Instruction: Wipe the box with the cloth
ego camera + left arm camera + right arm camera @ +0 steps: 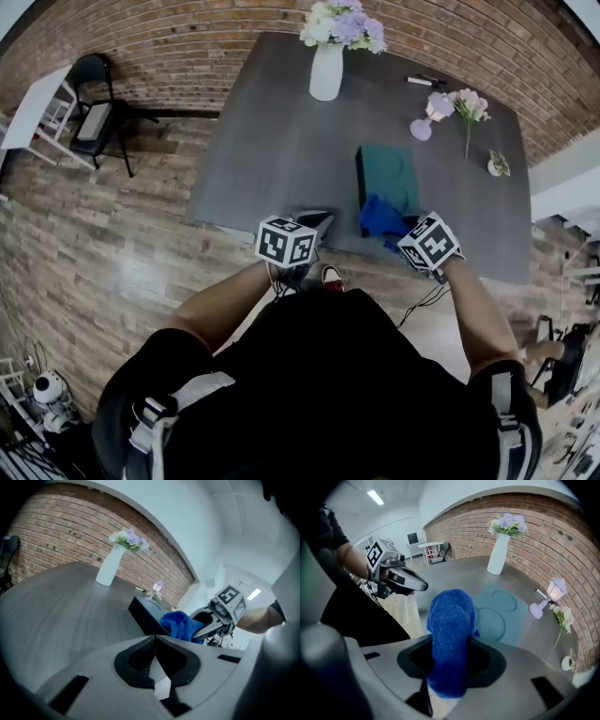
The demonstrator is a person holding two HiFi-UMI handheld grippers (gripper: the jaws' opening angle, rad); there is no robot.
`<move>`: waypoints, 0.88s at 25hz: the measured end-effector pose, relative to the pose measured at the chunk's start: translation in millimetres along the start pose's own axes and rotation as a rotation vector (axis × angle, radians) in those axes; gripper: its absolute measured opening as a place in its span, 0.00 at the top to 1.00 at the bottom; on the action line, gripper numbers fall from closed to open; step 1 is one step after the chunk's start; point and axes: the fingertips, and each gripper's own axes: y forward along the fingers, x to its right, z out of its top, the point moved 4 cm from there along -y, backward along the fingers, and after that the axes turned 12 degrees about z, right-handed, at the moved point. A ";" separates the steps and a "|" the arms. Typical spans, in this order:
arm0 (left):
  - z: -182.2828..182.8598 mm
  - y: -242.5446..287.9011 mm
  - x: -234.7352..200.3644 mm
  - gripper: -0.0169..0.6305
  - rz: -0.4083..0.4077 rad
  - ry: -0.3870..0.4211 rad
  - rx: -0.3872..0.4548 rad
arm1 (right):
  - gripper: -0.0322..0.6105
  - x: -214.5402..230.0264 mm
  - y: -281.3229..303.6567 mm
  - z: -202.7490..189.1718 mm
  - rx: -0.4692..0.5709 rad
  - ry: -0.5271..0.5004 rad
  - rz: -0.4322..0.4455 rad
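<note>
A dark teal box [388, 174] lies flat on the grey table [272, 141], near its front edge. Its lid shows round embossed shapes in the right gripper view [499, 613]. My right gripper [401, 231] is shut on a blue cloth [379, 215], which hangs bunched over the box's near end. The cloth [449, 639] fills the jaws in the right gripper view. My left gripper [313, 220] hovers at the table's front edge, left of the box, jaws shut with nothing between them. From the left gripper view, box [144, 614] and cloth [180, 623] lie ahead to the right.
A white vase of flowers [327, 66] stands at the table's far side. A small pink lamp [427, 117], a single flower stem [469, 111] and a small item [498, 165] sit right of the box. A black chair [97, 111] stands on the floor to the left.
</note>
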 end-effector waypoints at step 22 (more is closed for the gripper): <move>17.2 -29.5 -59.5 0.96 0.295 -0.274 0.192 | 0.69 185.9 -40.9 55.1 -0.130 -0.124 -0.154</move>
